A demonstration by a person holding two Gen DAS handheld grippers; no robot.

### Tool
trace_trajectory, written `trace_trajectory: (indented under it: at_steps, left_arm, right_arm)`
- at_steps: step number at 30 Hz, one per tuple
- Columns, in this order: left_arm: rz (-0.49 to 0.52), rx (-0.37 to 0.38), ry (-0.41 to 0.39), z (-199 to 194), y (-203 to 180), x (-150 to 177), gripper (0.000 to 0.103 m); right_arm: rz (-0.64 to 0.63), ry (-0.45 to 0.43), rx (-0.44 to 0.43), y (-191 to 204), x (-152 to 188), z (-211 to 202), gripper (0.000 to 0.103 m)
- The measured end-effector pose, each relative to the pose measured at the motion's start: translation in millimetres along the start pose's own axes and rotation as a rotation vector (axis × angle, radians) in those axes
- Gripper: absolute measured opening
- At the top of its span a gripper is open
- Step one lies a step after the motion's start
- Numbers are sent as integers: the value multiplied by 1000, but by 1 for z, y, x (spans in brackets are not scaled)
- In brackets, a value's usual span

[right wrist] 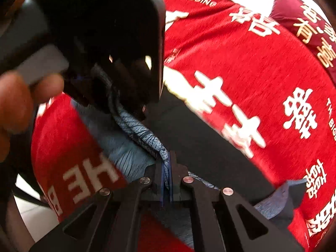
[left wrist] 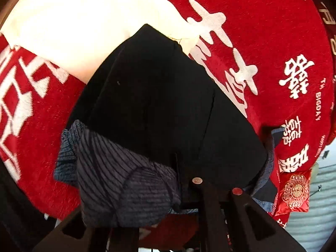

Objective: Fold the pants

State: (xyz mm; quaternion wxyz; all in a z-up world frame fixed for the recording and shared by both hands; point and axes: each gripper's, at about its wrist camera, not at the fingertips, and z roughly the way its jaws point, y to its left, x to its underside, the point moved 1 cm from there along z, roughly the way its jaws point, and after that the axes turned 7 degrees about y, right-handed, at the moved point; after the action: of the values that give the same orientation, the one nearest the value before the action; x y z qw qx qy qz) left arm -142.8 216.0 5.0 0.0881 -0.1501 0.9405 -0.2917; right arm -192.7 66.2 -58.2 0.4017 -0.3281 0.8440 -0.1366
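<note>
Pants (left wrist: pixel 159 96) lie on the red blanket (left wrist: pixel 262 42), dark panel spread flat, blue-grey ribbed waist bunched near both tools. Left hand-held gripper (left wrist: pixel 216 185) is closed, apparently on the waist edge; right hand-held gripper (right wrist: pixel 167 174) is clamped on blue-grey fabric. Fold looks under way, not finished.

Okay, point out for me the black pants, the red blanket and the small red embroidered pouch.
black pants (left wrist: pixel 151 96): left wrist view, middle of the flat black fabric.
red blanket (right wrist: pixel 241 63): right wrist view, bare red patch between the white characters.
small red embroidered pouch (left wrist: pixel 294 191): left wrist view, its gold embroidered emblem.
</note>
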Motion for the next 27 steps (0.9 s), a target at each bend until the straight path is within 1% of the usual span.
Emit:
trace_trajectory:
  at_steps: [1,2,3,4,5,6,7,8,9,10,12,16,17,18,20,23,24,25,26,27]
  left_arm:
    - [21,5,-16,-1,0,2,15]
    - [35,6,-24,-3,1,4,15]
    - [55,4,-30,-4,-1,6,15]
    - [76,-6,-37,-5,-3,8,17]
    - [91,-20,-38,-6,-6,9,18]
    - [100,-33,-37,-7,-8,11,21]
    - [106,-46,-35,-9,-10,13,25]
    - [106,-54,-39,-12,-11,14,27]
    - [107,-63,-42,-16,-12,18,31]
    - [108,-70,-41,-19,-12,22,39]
    - [111,-90,-32,-26,-13,32,53]
    - [176,-106,-25,-40,-23,52,53]
    - [193,-99,-30,-45,-30,55,53]
    - [211,-89,-34,-49,-38,57,53]
    - [262,-64,-29,-50,-64,58,53]
    - [355,-16,19,-30,-118,52,53]
    - [397,-1,38,-19,-138,50,53]
    - [460,5,56,-4,-161,49,53]
    - [522,3,70,12,-181,49,53]
    - [561,-11,87,24,-195,49,53]
  right_arm:
    - [-24,-2,14,4,4,2,9]
    - [-43,-15,31,7,7,0,9]
    - [-50,-13,5,5,8,-4,23]
    - [-38,-17,-14,1,9,-9,48]
    - [-10,-42,-28,-8,12,-19,78]
    - [14,-77,-24,-15,17,-30,84]
    - [41,-94,-26,-24,20,-39,84]
    - [97,-90,-43,-40,26,-48,84]
    - [152,-88,-54,-54,32,-54,84]
    - [206,-92,-55,-70,38,-60,84]
    - [331,-75,-20,-113,54,-67,84]
    - [553,-17,66,-202,85,-62,85]
    - [623,-9,89,-230,96,-60,85]
    - [664,-2,100,-246,102,-58,85]
    - [782,29,128,-290,122,-53,85]
    - [917,79,128,-337,145,-45,85]
    - [946,88,129,-345,151,-46,85]
    - [964,90,131,-351,157,-47,85]
    - [976,88,133,-355,161,-49,85]
    - [984,82,139,-355,166,-52,85]
